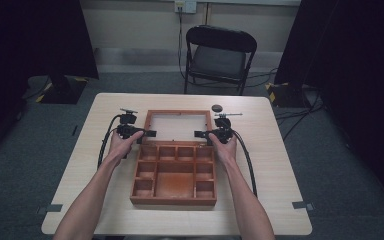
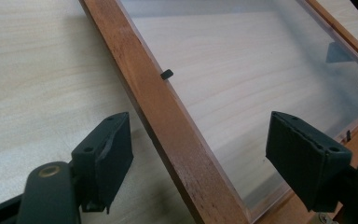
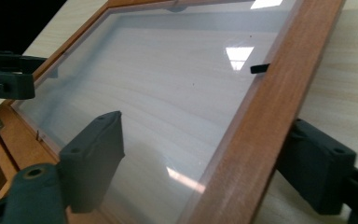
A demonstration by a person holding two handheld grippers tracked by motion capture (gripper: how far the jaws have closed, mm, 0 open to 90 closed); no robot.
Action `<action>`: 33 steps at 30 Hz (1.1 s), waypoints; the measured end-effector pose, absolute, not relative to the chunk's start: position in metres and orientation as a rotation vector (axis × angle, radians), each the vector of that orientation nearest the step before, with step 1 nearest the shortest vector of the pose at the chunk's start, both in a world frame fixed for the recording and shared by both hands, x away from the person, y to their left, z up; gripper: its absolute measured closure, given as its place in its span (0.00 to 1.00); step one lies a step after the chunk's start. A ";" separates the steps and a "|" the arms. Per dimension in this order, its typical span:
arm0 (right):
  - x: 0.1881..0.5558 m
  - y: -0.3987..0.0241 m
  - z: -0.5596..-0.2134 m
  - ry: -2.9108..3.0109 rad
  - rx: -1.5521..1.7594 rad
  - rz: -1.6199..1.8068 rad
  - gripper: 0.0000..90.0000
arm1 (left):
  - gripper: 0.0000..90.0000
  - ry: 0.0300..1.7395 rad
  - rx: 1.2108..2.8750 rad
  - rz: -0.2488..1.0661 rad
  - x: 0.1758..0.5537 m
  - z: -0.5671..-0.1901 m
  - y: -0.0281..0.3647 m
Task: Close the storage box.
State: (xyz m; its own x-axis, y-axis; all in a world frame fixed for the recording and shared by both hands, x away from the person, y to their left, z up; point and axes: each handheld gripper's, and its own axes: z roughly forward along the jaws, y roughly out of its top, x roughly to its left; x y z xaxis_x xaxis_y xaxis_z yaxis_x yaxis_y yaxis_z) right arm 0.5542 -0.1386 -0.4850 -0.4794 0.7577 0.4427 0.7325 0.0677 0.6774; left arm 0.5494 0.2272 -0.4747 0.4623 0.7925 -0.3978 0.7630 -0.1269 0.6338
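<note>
We are straddling the lid [image 1: 177, 113] side rails of the wooden box [image 1: 174, 197] at the table's [image 1: 275, 165] centre; left hand-held gripper [image 1: 150, 133] and right hand-held gripper [image 1: 200, 134] both gaping, unclamped. Lid lying fully open; closing remaining.

- black folding chair [image 1: 220, 55] on the floor, well beyond both claws
- small dark round object [image 1: 216, 107] on the table [image 1: 275, 165], just beyond the right claw

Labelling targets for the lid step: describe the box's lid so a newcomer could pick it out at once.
On the pale wooden table, a brown wooden box of small compartments sits near the person. Hinged to its far edge, the lid lies open and flat. Unlike the divided box, it is a wooden frame around one clear pane, the tabletop showing through.
</note>
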 end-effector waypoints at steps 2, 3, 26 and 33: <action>0.554 -0.140 -0.484 2.268 1.585 1.429 0.25 | 0.25 1.302 1.880 0.051 0.549 -0.475 0.227; 0.553 -0.140 -0.484 2.268 1.581 1.430 0.25 | 0.25 1.304 1.876 0.048 0.549 -0.475 0.227; 0.545 -0.148 -0.460 2.208 1.462 1.501 0.39 | 0.37 1.192 1.907 0.154 0.542 -0.454 0.223; 0.543 -0.147 -0.450 2.211 1.457 1.483 0.40 | 0.44 1.165 1.906 0.174 0.539 -0.447 0.226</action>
State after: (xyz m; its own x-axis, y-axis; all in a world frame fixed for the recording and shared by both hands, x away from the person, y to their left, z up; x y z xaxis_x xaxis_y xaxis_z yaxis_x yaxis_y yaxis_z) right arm 0.5433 -0.1472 -0.4504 -0.5344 0.7497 0.3904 0.6455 0.0639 0.7611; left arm 0.5390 0.2265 -0.4468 0.5517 0.7779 -0.3009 0.6562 -0.1821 0.7323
